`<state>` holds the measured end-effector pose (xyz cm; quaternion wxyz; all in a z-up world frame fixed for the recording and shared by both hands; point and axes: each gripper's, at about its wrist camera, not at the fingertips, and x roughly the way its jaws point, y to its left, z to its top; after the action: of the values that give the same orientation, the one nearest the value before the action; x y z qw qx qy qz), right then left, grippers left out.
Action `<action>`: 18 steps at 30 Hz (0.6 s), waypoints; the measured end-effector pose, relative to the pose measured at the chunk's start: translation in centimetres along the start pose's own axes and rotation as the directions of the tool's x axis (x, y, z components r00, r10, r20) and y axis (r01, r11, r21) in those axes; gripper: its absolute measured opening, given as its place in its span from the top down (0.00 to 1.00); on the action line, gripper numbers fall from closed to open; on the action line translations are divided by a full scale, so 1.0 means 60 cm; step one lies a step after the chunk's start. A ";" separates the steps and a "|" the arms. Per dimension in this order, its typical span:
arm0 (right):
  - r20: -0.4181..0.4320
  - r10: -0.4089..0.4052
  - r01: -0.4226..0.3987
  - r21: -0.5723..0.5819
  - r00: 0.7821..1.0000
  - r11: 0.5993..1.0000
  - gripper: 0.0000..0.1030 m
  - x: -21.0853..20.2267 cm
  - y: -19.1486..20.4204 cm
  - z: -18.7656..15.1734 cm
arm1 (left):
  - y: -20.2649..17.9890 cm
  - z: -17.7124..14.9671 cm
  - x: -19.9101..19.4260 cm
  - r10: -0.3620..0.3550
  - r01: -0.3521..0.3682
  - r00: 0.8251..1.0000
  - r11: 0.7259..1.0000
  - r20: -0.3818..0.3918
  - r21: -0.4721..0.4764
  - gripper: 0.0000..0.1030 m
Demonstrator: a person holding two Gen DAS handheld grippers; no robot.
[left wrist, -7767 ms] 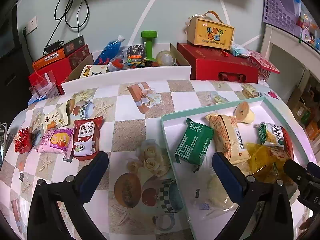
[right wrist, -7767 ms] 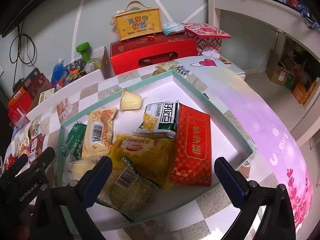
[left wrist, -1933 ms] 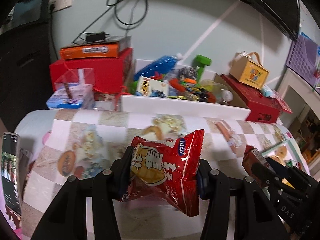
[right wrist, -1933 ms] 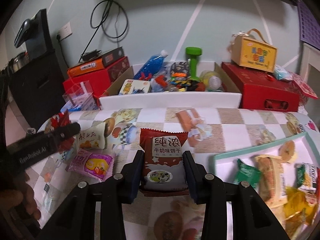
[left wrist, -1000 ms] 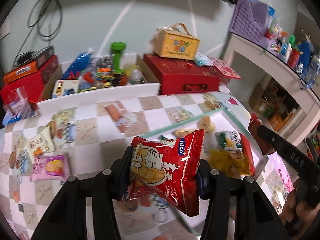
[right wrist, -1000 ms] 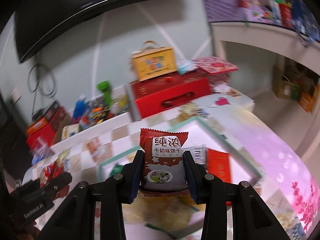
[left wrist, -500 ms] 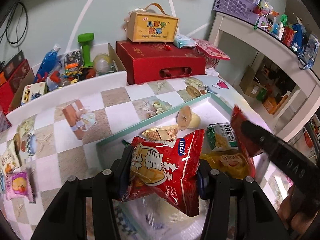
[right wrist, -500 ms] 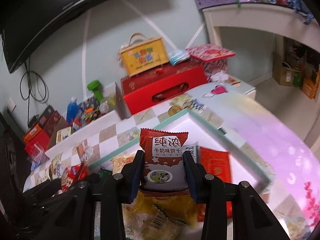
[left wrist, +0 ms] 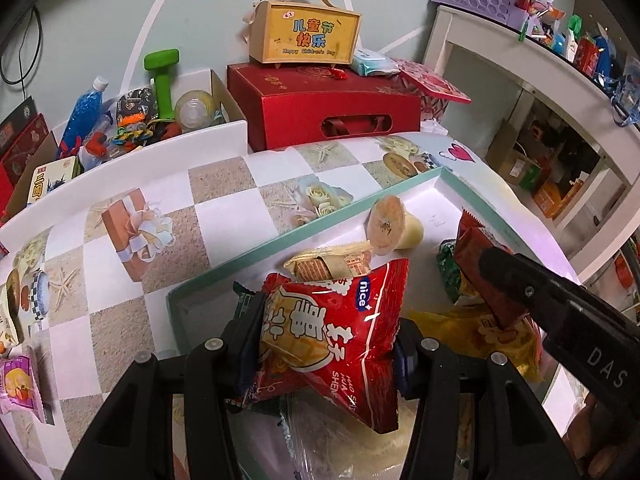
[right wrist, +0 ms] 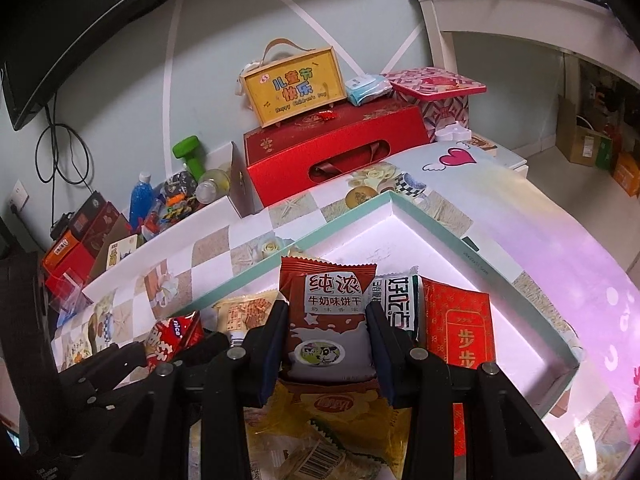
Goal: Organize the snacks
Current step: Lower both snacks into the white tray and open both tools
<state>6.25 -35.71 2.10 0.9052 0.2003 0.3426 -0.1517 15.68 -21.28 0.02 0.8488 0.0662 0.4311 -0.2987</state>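
Observation:
My left gripper (left wrist: 326, 340) is shut on a red snack bag (left wrist: 336, 332) and holds it above the white tray with the teal rim (left wrist: 256, 248). My right gripper (right wrist: 327, 336) is shut on a brown milk-biscuit packet (right wrist: 328, 320), also over the tray (right wrist: 448, 236). In the left wrist view the right gripper (left wrist: 492, 276) and its packet come in from the right. The tray holds a jelly cup (left wrist: 394, 226), a yellow bag (right wrist: 332, 412), a red box (right wrist: 460, 328) and other packets. The right wrist view shows the left gripper (right wrist: 168, 346) at the lower left.
A pink packet (left wrist: 20, 384) and another packet (left wrist: 8, 320) lie on the checked tablecloth at the left. Behind the table stand a red gift box (left wrist: 328, 108), a yellow case (left wrist: 306, 36) and a cardboard box of clutter (left wrist: 132, 120). A white shelf (left wrist: 540, 80) stands at the right.
Both grippers have carried their packets from the left side of the table to above the tray and have sunk closer to it. Both grips are unchanged.

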 end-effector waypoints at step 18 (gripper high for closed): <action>0.015 -0.005 0.005 0.006 1.000 1.000 0.59 -0.017 -0.002 0.005 | -0.003 -0.007 -0.043 -0.042 0.044 0.999 0.998 0.033 -0.049 0.27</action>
<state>5.61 -35.81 2.96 0.9069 0.2008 0.3358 -0.1562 14.14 -20.10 1.77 0.8503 0.0308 0.4263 -0.3071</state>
